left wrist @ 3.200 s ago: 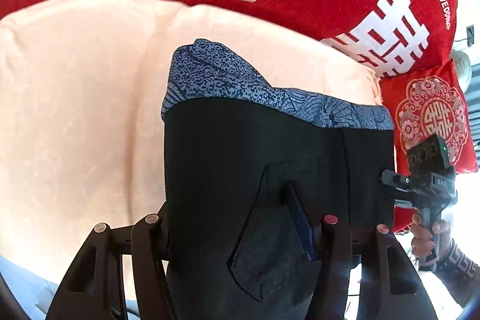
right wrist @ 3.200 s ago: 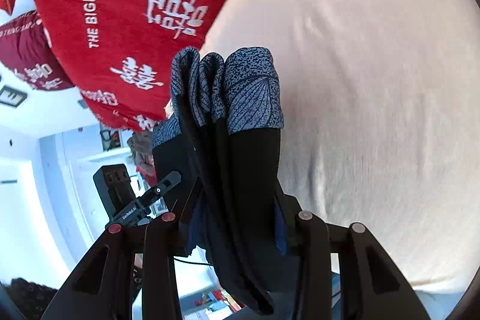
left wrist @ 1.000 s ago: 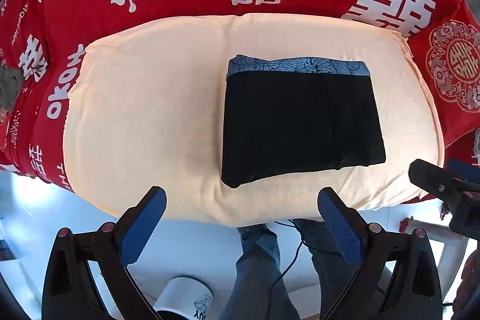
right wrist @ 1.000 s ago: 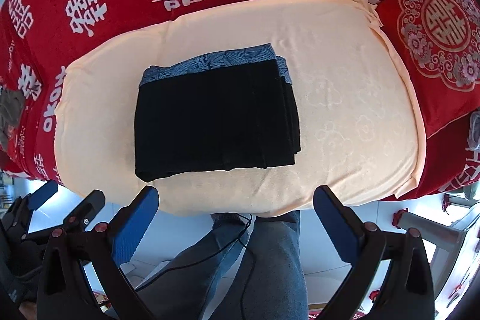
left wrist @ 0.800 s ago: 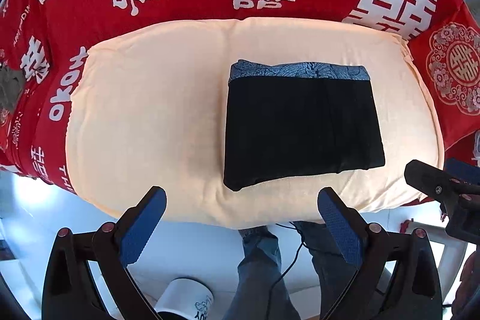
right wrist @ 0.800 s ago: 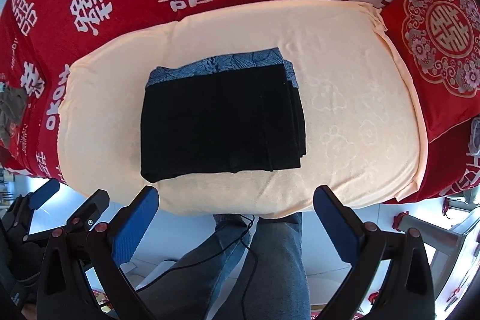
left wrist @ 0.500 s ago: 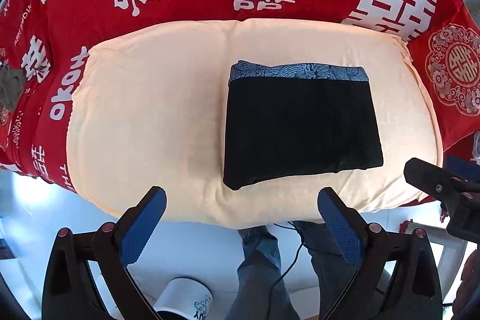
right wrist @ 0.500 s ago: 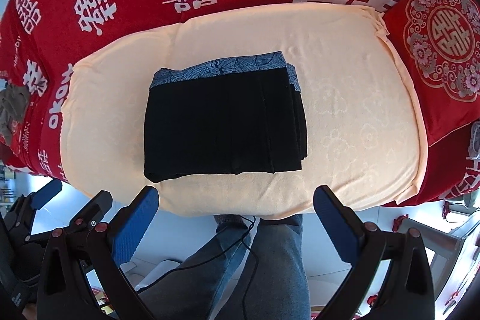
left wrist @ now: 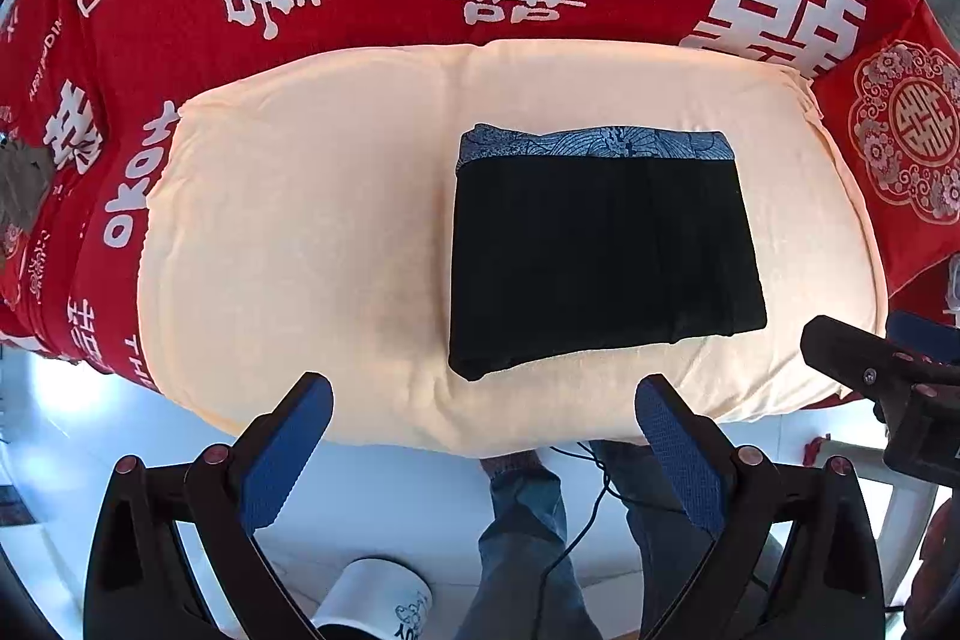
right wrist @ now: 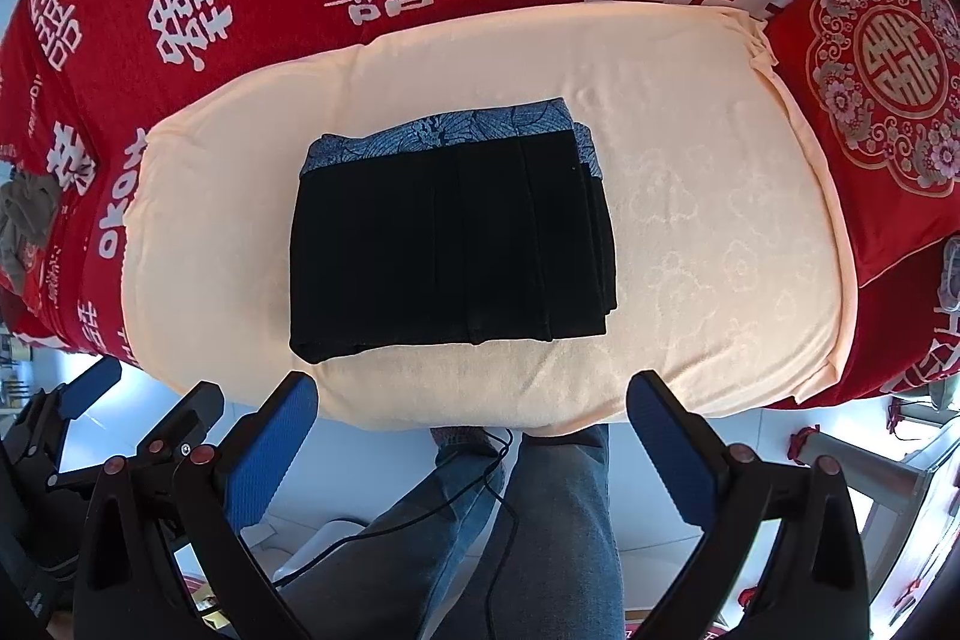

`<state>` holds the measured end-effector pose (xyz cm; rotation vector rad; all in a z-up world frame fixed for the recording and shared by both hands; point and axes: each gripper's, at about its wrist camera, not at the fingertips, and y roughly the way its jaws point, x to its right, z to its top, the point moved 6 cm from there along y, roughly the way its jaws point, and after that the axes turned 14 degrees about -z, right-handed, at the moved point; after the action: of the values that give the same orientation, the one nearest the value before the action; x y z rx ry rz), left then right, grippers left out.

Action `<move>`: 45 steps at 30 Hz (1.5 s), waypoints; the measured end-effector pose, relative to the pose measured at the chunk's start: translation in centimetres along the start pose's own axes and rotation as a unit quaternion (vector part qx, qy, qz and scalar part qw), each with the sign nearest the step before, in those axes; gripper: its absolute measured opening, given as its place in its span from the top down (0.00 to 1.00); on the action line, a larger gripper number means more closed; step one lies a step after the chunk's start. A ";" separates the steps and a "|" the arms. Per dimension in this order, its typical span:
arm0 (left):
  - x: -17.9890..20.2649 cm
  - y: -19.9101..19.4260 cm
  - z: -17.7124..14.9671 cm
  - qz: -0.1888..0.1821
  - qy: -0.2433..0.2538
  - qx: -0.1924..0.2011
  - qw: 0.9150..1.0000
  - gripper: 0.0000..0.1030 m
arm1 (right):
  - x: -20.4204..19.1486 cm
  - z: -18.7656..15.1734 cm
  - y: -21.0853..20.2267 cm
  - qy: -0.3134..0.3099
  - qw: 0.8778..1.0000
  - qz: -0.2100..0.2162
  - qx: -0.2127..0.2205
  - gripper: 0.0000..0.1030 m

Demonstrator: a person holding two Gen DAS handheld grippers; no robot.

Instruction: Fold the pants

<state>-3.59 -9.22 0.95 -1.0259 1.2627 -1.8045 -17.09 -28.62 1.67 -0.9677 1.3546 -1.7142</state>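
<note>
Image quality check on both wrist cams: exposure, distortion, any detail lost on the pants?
Left wrist: strong fisheye bowing, dark corners, floor blown out; folded pants nearly featureless black. Right wrist: same bowing, but fold ridges on the pants show; cream cushion evenly lit.

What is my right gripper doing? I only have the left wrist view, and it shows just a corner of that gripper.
Observer: The right gripper is open with nothing between its fingers. It is held over the near edge of the cream cushion, short of the pants.
Operator: Are the layers lined up on the right side of the pants? That edge looks flat from here.
Observer: Not quite. The right wrist view shows the black layers stepping out slightly, one past another, along that edge. The patterned waistband peeks around the far right corner.
</note>
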 end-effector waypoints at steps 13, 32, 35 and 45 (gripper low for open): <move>-0.4 -0.3 0.4 0.001 0.004 0.002 1.000 0.02 | -0.1 0.4 -0.3 -0.004 1.000 -0.005 0.005 0.00; -0.1 -0.1 0.4 0.002 0.018 -0.004 1.000 0.02 | -0.1 0.5 -0.4 -0.007 1.000 -0.017 0.010 0.00; -0.1 -0.1 0.4 0.002 0.019 -0.005 1.000 0.02 | -0.1 0.6 -0.4 -0.006 1.000 -0.017 0.011 0.00; 0.0 0.0 0.4 0.001 0.024 -0.006 1.000 0.02 | -0.1 0.7 -0.4 -0.007 1.000 -0.017 0.011 0.00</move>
<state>-3.24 -9.39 1.01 -0.9930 1.3047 -1.8311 -16.49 -28.77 2.20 -0.9937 1.3157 -1.7400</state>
